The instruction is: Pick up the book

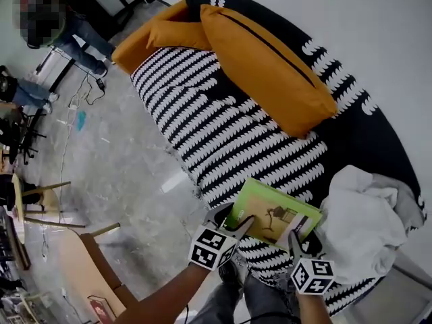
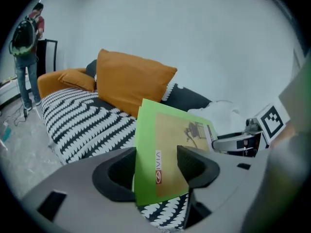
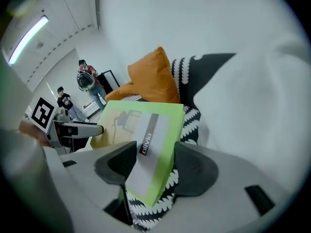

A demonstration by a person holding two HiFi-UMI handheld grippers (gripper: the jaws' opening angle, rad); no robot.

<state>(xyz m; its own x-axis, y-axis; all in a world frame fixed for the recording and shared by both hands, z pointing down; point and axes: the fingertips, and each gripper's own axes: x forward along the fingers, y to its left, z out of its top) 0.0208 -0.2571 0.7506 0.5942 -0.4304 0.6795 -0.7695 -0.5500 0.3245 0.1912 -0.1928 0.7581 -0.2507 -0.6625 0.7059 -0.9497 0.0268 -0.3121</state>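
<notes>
A person [image 2: 25, 76] with a backpack stands at far left on the grey floor [image 1: 115, 167], well apart from a sofa [image 1: 223, 133] draped in a black-and-white patterned cover. Two orange cushions [image 1: 270, 66] rest toward its far end. At the sofa's near end, the left tongs [image 1: 231, 220] grip the near-left corner of a green-bordered book [image 1: 273, 214]. The corner slants across their wide gap, one pad behind the book's left edge and the other on its front cover. The book is tilted, its near edge raised above the patterned cover. The right tongs [image 1: 304, 243] clamp its near-right corner in the same slanted fashion. Just beside the book on the right lies a crumpled white blanket [image 1: 361, 225].
</notes>
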